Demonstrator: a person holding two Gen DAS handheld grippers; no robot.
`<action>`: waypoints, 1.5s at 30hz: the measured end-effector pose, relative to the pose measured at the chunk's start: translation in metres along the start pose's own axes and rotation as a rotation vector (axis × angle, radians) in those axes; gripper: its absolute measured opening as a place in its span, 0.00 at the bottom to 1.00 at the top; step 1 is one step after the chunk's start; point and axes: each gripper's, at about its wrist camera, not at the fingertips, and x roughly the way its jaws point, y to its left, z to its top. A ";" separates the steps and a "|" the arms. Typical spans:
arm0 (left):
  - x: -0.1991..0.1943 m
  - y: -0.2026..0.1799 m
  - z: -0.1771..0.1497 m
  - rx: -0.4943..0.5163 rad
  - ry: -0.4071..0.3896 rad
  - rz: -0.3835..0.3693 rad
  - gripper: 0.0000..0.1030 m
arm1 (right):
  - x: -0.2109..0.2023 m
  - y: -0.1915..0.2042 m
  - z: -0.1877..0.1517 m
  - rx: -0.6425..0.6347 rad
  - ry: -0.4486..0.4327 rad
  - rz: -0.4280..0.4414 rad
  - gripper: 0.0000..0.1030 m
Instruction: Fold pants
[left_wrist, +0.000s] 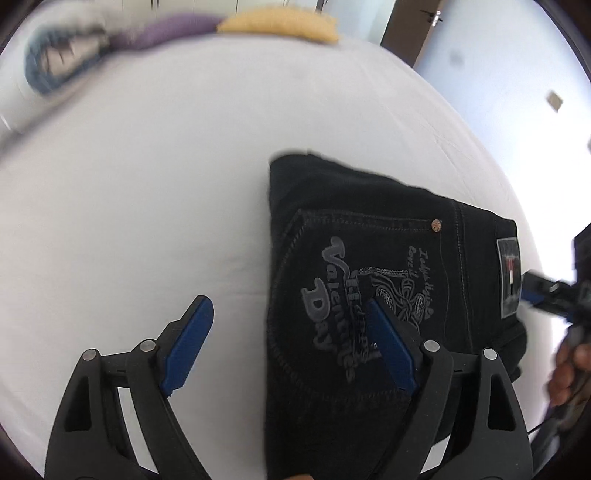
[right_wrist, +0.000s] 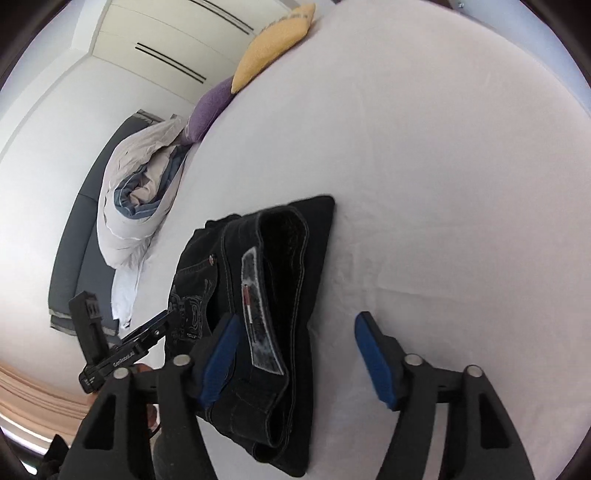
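— White sheet (right_wrist: 443, 184) covers the whole bed; what lies nearest on it?

— Black pants (left_wrist: 369, 258), folded into a compact bundle, flat on the sheet. The back pocket with grey lettering faces up, and a waistband label (right_wrist: 255, 314) shows along one edge.

— And the tools?

— The left gripper (left_wrist: 290, 339) hovers low at the bundle's near edge, blue-padded fingers (left_wrist: 188, 343) spread wide, one over the pocket, the other over bare sheet. The right gripper (right_wrist: 295, 354) is spread just as wide at the waistband end, one finger over the denim, the other over the sheet. Neither clamps anything.

— Farther off?

— A rumpled grey-and-blue duvet (right_wrist: 136, 195), then a purple cushion (right_wrist: 208, 110) and a yellow cushion (right_wrist: 273, 48) along the far edge, with white cupboards (right_wrist: 147, 40) behind.
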 end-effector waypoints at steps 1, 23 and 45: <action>-0.020 -0.006 -0.005 0.030 -0.048 0.069 0.85 | -0.016 0.007 -0.004 -0.028 -0.040 -0.024 0.72; -0.324 -0.115 -0.020 0.052 -0.527 0.264 1.00 | -0.265 0.205 -0.124 -0.445 -0.790 -0.210 1.00; -0.279 -0.117 -0.033 -0.020 -0.376 0.192 1.00 | -0.205 0.218 -0.153 -0.414 -0.478 -0.352 1.00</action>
